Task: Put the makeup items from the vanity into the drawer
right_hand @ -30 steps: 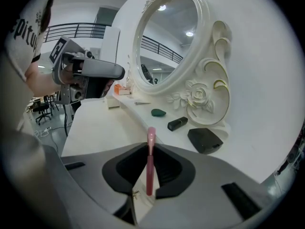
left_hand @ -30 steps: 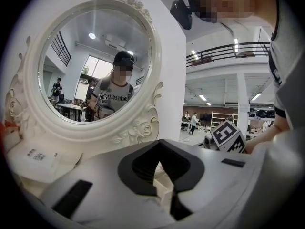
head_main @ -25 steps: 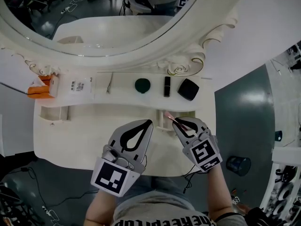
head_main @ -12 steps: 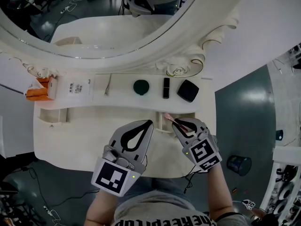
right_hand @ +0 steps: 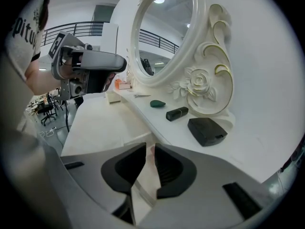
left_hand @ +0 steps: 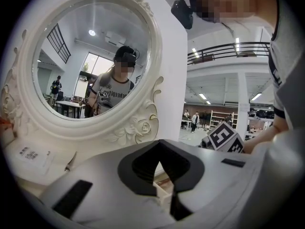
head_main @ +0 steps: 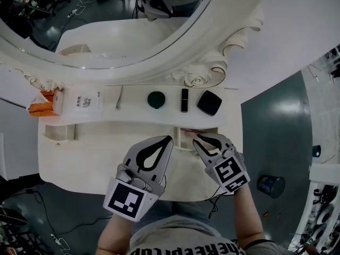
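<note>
On the vanity shelf lie a dark green round item (head_main: 156, 99) (right_hand: 157, 103), a black lipstick (head_main: 184, 100) (right_hand: 177, 113) and a black compact (head_main: 209, 102) (right_hand: 206, 130). A small open drawer (head_main: 180, 140) (right_hand: 141, 187) sits below them. My right gripper (head_main: 195, 138) (right_hand: 150, 147) hovers at the drawer, its jaws a narrow slit apart, shut on a thin pink makeup stick (head_main: 188, 130) that is mostly hidden. My left gripper (head_main: 169, 138) (left_hand: 159, 144) is just left of the drawer, shut and holding nothing.
Further left on the shelf lie thin tweezers (head_main: 119, 97) (right_hand: 141, 95), a white packet (head_main: 85, 101) (left_hand: 31, 155) and an orange packet (head_main: 42, 102). The ornate mirror frame (head_main: 204, 73) rises behind the shelf. The vanity's right edge drops to grey floor with a dark bin (head_main: 270, 185).
The right gripper has moved slightly forward over the drawer, so the pink stick that stuck out past its tips is now mostly hidden. The left gripper has stayed put.
</note>
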Tool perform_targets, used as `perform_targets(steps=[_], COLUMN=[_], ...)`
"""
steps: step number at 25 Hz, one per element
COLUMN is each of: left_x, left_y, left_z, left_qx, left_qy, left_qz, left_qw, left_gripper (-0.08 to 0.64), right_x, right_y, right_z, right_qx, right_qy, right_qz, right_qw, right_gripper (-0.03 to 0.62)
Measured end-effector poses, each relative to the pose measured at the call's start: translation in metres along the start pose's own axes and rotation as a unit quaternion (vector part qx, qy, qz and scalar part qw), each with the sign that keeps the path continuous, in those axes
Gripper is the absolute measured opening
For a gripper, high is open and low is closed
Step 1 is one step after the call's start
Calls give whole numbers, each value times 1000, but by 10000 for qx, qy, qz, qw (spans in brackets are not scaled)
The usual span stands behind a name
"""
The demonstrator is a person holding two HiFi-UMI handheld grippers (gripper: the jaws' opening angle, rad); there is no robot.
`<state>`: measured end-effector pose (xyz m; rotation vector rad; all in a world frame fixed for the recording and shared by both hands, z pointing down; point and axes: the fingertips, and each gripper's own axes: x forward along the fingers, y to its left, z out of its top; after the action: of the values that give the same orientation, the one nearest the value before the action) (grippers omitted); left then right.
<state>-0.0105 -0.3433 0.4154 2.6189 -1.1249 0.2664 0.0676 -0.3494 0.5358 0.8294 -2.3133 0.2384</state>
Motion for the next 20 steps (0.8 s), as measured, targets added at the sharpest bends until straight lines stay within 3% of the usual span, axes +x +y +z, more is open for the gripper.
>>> perform_targets(steps=[4, 6, 20], left_x=[2, 2, 0], left_y=[-2, -5, -27], left_z=[2, 3, 13], left_qx=[5, 12, 147], left_qy=[15, 15, -96], left_qz=[-7, -27, -287], left_qw=[10000, 10000, 9994], left_gripper=[14, 14, 14], right_x=[-4, -9, -45], right_y=[0, 0, 10], right_z=[5, 11, 38], right_qx=[10, 95, 821], right_qy=[-155, -349, -1238], right_qz=[-76, -105, -133], right_qw=[9999, 9993, 9888], right_gripper=[69, 17, 12])
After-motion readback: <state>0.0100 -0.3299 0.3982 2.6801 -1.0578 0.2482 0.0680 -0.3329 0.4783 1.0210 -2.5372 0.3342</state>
